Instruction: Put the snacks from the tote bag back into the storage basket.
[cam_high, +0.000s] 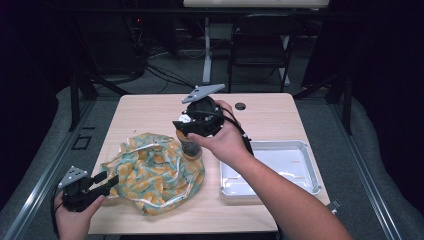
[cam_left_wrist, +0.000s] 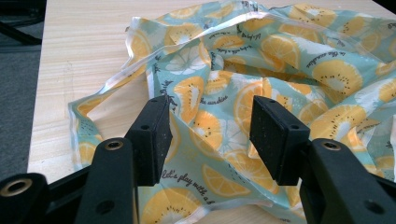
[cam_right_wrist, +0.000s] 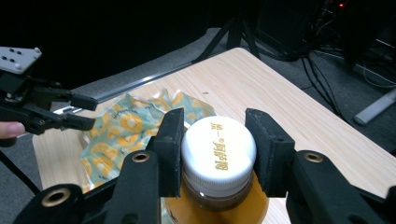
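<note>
Table (cam_high: 150, 107), tray (cam_high: 307, 165) R, chair (cam_high: 262, 37) behind

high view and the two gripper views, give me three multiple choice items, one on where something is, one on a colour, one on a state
1. Where does the tray stand?
A. on the table's right part, beside the fruit-print bag
B. on top of the bag
C. on the floor

2. What colour is the bottle's cap?
A. red
B. white
C. black

3. How do the left gripper's jaws stand?
A. clamped on the tray rim
B. shut on the bottle cap
C. open, with the bag's cloth lying ahead of them

Key:
1 A: the high view shows the tray on the tabletop to the right of the bag.
2 B: the right gripper view shows a white cap with yellow print, held by the right gripper, whose jaws press both its sides.
3 C: the left gripper view shows a wide gap between the jaws, with nothing pinched.
</note>
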